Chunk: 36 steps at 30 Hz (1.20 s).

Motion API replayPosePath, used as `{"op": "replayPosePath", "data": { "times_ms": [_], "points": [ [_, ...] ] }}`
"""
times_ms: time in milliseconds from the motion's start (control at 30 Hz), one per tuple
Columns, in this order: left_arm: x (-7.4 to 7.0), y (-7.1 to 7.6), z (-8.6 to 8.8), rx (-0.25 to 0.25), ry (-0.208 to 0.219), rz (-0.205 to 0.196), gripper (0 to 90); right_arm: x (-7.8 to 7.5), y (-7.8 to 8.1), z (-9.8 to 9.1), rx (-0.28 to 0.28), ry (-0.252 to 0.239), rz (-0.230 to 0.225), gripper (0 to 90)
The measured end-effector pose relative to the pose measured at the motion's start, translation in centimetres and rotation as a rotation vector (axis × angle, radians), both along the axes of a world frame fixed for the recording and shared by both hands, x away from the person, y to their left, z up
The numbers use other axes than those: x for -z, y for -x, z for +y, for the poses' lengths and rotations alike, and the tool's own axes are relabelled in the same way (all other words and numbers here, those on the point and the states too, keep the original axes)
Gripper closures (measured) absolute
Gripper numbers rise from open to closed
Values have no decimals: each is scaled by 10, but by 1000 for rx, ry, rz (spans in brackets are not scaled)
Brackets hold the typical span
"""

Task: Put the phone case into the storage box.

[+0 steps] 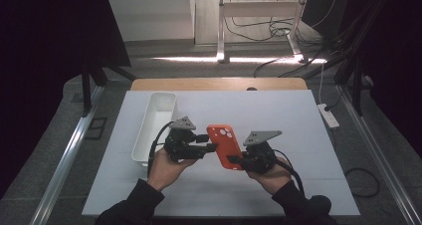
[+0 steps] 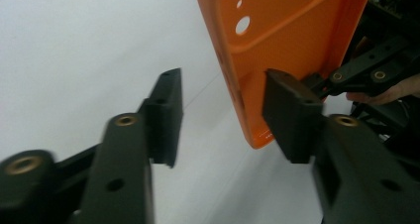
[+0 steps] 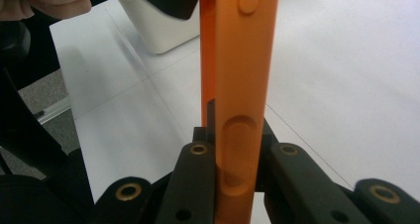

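An orange phone case [image 1: 225, 145] hangs above the white table top, between the two hands. My right gripper [image 1: 234, 160] is shut on its lower edge; in the right gripper view both jaws clamp the case [image 3: 245, 60] edge-on at the gripper [image 3: 235, 154]. My left gripper [image 1: 211, 143] reaches the case from the left. In the left gripper view the case's [image 2: 282, 30] side wall stands between the jaws of this gripper [image 2: 228, 117]. One pad [image 2: 292, 115] lies against the inside of the case, while the other pad [image 2: 166, 115] stands clear of it.
A long white tray [image 1: 157, 120] lies on the table to the left of the left hand, also seen as the tray [image 3: 163, 33] behind the case. A power strip [image 1: 328, 114] sits off the table's right edge. The white sheet [image 1: 278, 115] stretches wide to the right.
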<state>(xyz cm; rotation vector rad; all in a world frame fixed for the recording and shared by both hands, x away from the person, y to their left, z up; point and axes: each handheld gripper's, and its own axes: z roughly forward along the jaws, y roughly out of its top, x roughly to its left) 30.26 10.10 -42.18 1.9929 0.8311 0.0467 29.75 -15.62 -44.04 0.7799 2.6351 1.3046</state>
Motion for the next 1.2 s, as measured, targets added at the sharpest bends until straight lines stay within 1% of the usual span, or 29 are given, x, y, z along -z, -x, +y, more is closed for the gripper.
{"op": "replayPosePath", "data": {
  "times_ms": [33,100,200,267,300,367,433,467,533,667,733,867,933,967,1000,1033,1067,1100,1133,1167,1200],
  "points": [
    [0,0,2,2,14,3,603,0,0,0,-1,1,0,849],
    [0,-1,4,5,35,12,687,1,1,1,-3,6,-5,850],
    [1,-2,6,14,43,45,790,1,1,2,1,7,-6,849],
    [2,-3,6,4,41,59,828,1,1,2,5,11,-9,850],
    [3,-3,6,2,47,67,859,2,1,2,6,14,-9,849],
    [3,-4,7,-6,62,85,884,2,1,2,4,17,-4,849],
    [4,-4,7,-9,63,90,890,2,1,2,4,18,-4,849],
    [4,-4,7,-13,58,93,892,3,1,3,6,27,-3,848],
    [4,-3,7,-23,62,99,893,4,0,3,9,30,-2,848],
    [5,-4,7,-30,82,114,894,5,0,3,15,27,-7,842],
    [5,-3,7,-34,102,119,895,6,-1,3,16,25,-4,835],
    [5,-3,6,-43,109,120,895,7,-1,4,15,24,-8,813],
    [6,-3,5,-49,102,119,895,7,-1,4,19,9,-5,765],
    [6,-3,5,-49,102,119,895,7,-1,4,19,9,-5,765],
    [6,-3,5,-53,107,123,895,7,-1,4,28,9,-7,710],
    [6,-3,4,-56,103,123,895,7,-1,4,29,8,-6,684],
    [6,-3,4,-56,103,123,895,7,-1,4,29,8,-6,684],
    [6,-2,3,-60,101,122,895,8,-1,5,35,6,-7,618],
    [6,-2,3,-60,97,122,895,8,-1,5,36,5,-9,589],
    [6,-2,2,-61,95,122,895,8,-1,5,36,5,-9,589],
    [6,-2,2,-62,96,123,895,8,-1,6,37,6,-12,549]
  ]
}}
